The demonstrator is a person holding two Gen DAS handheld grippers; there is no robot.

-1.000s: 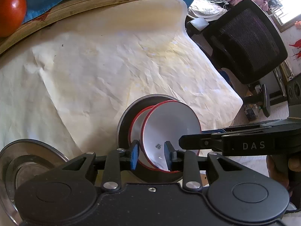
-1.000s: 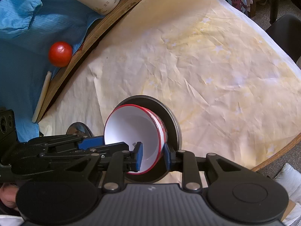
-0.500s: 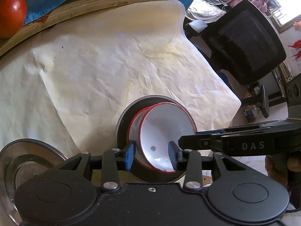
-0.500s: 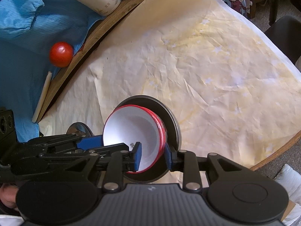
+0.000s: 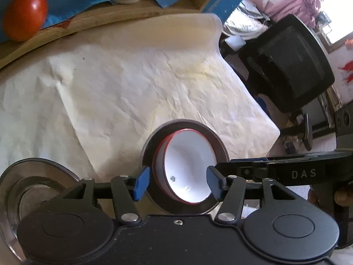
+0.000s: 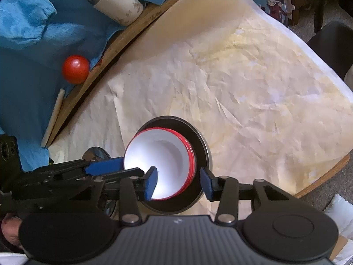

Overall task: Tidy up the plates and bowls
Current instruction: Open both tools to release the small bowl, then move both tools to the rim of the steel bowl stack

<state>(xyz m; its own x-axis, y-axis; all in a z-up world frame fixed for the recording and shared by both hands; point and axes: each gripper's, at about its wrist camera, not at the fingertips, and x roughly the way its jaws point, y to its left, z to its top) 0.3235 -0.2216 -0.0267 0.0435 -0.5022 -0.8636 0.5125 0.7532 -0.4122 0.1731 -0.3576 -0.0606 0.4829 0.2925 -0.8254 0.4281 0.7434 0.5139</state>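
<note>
White bowls with red rims (image 5: 187,165) sit nested in a dark round plate (image 5: 211,134) on the cream paper; they show in the right wrist view (image 6: 163,161) on the same plate (image 6: 198,137). My left gripper (image 5: 177,184) is open, its blue pads either side of the bowls' near rim, not touching. My right gripper (image 6: 178,182) is open too, its pads astride the bowls' near edge. A shiny metal plate with a small metal dish (image 5: 26,190) lies at the left.
A red tomato (image 6: 75,69) and a white tumbler (image 6: 117,4) lie on blue cloth beyond the wooden table edge (image 6: 123,42). A black office chair (image 5: 286,64) stands off the table's right side. The paper (image 6: 242,77) covers the table.
Both grippers opened and let go of the top bowl, which now rests level, nested in the stack. The left gripper drew back slightly.
</note>
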